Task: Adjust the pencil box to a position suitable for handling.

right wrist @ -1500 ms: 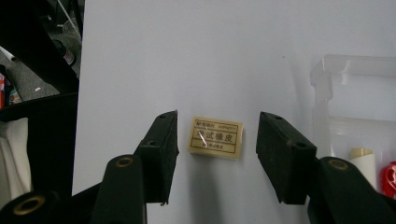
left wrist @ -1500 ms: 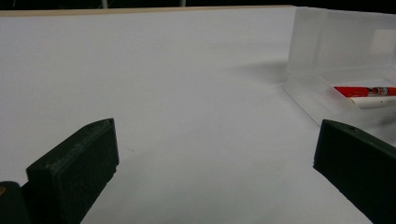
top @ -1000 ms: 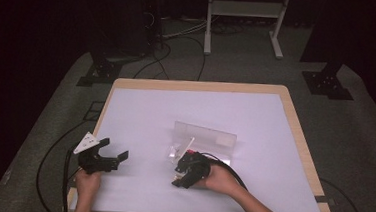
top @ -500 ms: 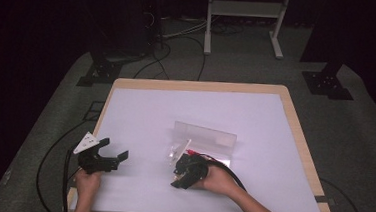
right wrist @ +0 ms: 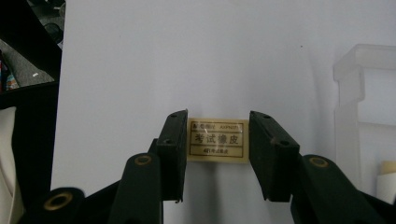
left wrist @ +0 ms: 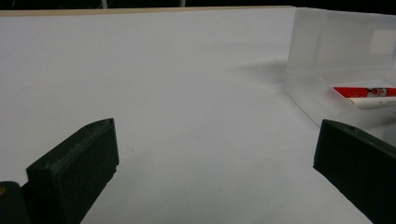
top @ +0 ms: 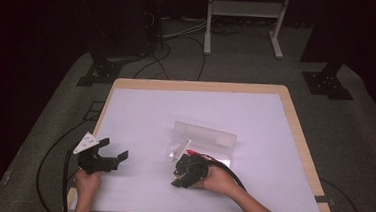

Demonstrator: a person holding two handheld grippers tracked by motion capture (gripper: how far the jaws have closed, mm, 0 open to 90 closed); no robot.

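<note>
Between the fingers of the right gripper (right wrist: 217, 154) lies a small cream eraser (right wrist: 217, 141) with a printed label, flat on the white worktop (top: 185, 111); the fingers have just been closing on it and now stand at its two short ends, seemingly touching or all but touching, so I judge the grip not yet firm; to do this well, the closing should finish squarely with the eraser centred on the pads, low enough that it cannot tip out, before any lift; just beyond and to one side of those fingers stands the open clear plastic case (top: 204, 142) holding a red pen (left wrist: 364, 91); the left gripper (top: 106, 156) rests well apart, its fingers wide with nothing between them; past the worktop's wooden rim lie grey floor, cables (top: 181, 35) and a white stand (top: 245, 12) in a dark room.
</note>
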